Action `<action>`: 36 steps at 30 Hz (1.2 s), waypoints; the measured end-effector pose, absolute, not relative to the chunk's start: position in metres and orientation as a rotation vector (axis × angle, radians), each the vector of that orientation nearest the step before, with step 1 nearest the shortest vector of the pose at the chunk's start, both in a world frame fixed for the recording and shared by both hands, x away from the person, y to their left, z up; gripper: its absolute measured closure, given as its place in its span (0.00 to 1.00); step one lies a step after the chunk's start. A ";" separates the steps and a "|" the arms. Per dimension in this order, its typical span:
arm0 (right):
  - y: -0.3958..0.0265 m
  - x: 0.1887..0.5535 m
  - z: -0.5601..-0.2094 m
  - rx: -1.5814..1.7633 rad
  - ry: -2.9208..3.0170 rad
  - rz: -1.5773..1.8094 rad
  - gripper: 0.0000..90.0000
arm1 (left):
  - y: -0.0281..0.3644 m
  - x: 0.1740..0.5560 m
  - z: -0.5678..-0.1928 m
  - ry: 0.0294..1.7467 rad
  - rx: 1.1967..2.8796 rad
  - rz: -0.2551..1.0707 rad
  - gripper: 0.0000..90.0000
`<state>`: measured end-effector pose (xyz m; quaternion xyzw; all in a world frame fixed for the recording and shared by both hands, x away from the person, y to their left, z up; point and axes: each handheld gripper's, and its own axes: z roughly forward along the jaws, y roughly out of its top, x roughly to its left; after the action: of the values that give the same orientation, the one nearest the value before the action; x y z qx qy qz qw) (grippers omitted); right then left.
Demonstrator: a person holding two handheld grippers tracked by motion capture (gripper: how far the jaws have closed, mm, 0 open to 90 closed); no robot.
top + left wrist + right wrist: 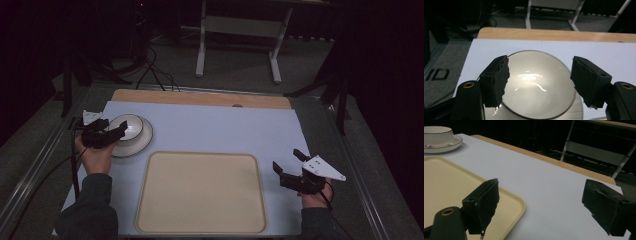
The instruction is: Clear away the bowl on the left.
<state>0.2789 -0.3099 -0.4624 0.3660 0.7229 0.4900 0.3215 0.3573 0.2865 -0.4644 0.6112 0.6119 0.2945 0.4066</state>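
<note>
High view, left gripper (111,131): it hovered over the near-left edge of the white bowl (129,127), jaws spread, holding nothing.
High view, bowl: it sat on a white saucer (141,143), just beyond the tray's far-left corner.
High view, right gripper (291,164): jaws wide apart and empty, just right of the cream tray (200,192), well apart from the bowl.
Left gripper view, bowl (536,85): it lay between and below the parted jaws; contact with the rim could not be told.
Left gripper view, saucer (577,113): its rim showed under the bowl, by the right-hand jaw.
Right gripper view, tray (454,187): its corner lay beneath the left-hand jaw.
Right gripper view, bowl (437,135): far off, beyond the tray, on its saucer (447,146).
Right gripper view, tablecloth (549,192): white cloth lay between the open jaws.
</note>
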 end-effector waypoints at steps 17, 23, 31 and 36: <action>-0.311 0.278 -0.462 0.961 1.893 1.291 0.15 | 0.297 0.369 -0.479 1.692 1.586 0.728 0.40; -0.311 0.279 -0.462 0.963 1.891 1.294 0.15 | 0.297 0.373 -0.484 1.731 1.578 0.685 0.47; -0.311 0.278 -0.462 0.961 1.892 1.295 0.15 | 0.299 0.381 -0.494 1.844 1.596 0.608 0.48; -0.311 0.278 -0.461 0.962 1.889 1.297 0.15 | 0.300 0.384 -0.498 1.883 1.578 0.564 0.56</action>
<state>0.2781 -0.3112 -0.4613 0.3666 0.7194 0.4940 0.3224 0.3841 0.3003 -0.4982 0.5962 0.7114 0.2130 0.3053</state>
